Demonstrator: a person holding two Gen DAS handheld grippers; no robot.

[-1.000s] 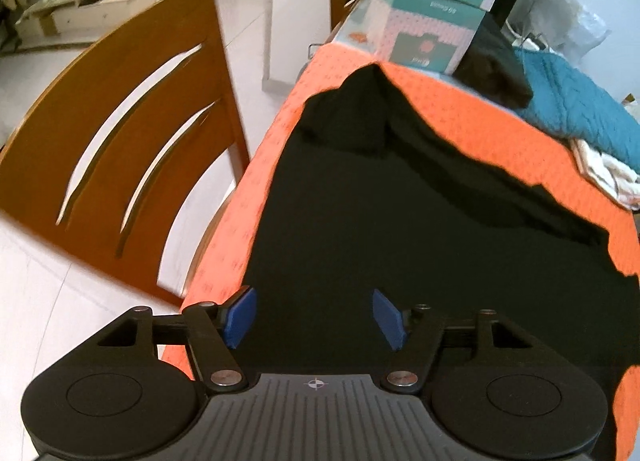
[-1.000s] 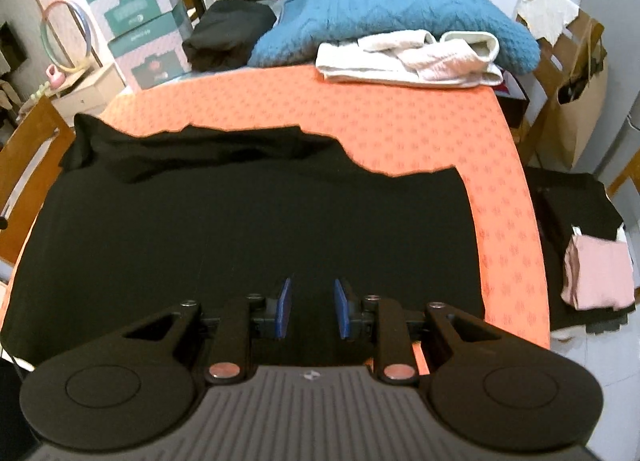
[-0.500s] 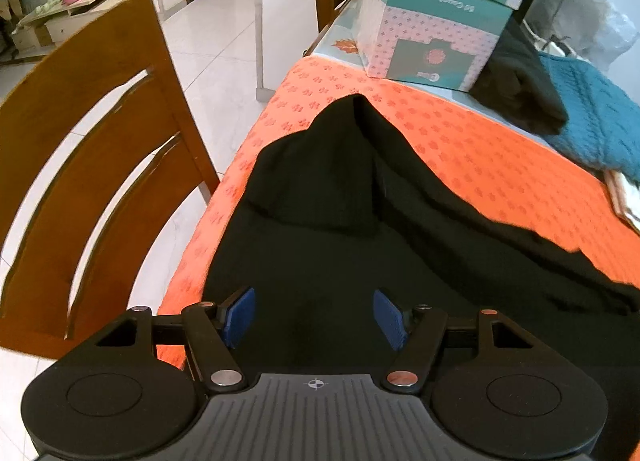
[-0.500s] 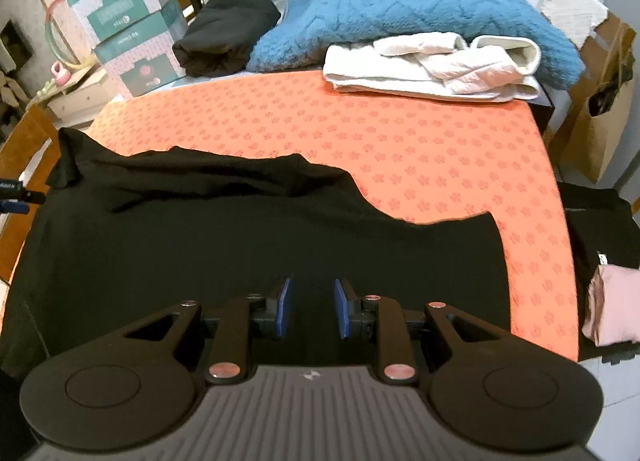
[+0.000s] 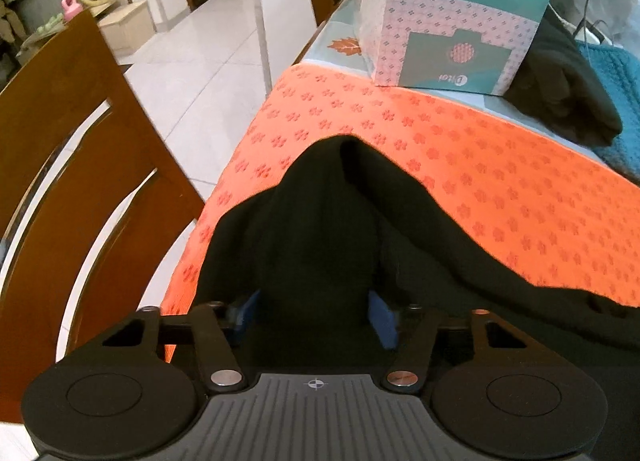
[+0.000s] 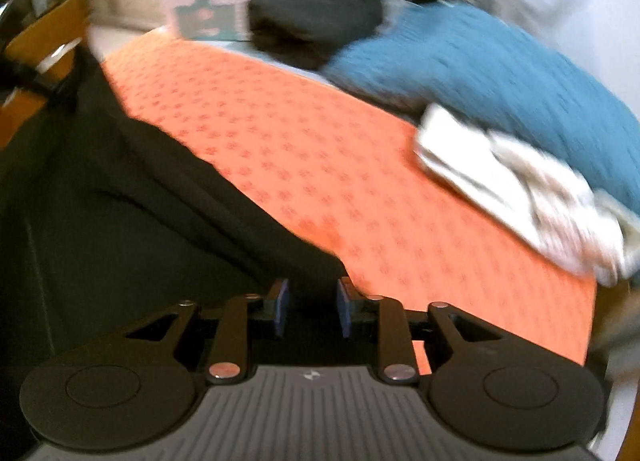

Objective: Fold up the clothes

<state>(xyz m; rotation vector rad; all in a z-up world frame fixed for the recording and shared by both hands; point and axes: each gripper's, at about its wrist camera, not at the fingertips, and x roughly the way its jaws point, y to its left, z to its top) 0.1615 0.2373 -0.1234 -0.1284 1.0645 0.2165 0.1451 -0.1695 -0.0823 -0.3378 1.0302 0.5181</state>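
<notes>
On the orange mat (image 5: 500, 149) lies the black garment (image 5: 320, 229), reaching from my 6 o'clock to about 12 in the left view. Since half a second ago my left tongs (image 5: 314, 317) have closed in on it: cloth now bulges up between the blue pads (image 5: 382, 319) where before it lay flat ahead of them. My right view has swung leftward and gone blurred; the garment edge that ran across the middle now slants from 9 to 6 o'clock.

Count: one black garment in work, one folded black item (image 6: 316, 21) at 12, one blue knit (image 6: 500, 65) at 2, one pale pile (image 6: 516, 189) at 3, two stacked boxes (image 5: 452, 33), one near chair (image 5: 72, 165) at 9.

Left tongs: spread wide, a hump of garment between the pads; whether they press it I cannot tell. Right tongs (image 6: 311, 307): narrow gap, garment edge (image 6: 160, 213) between the pads; pinching or not, I cannot tell.
</notes>
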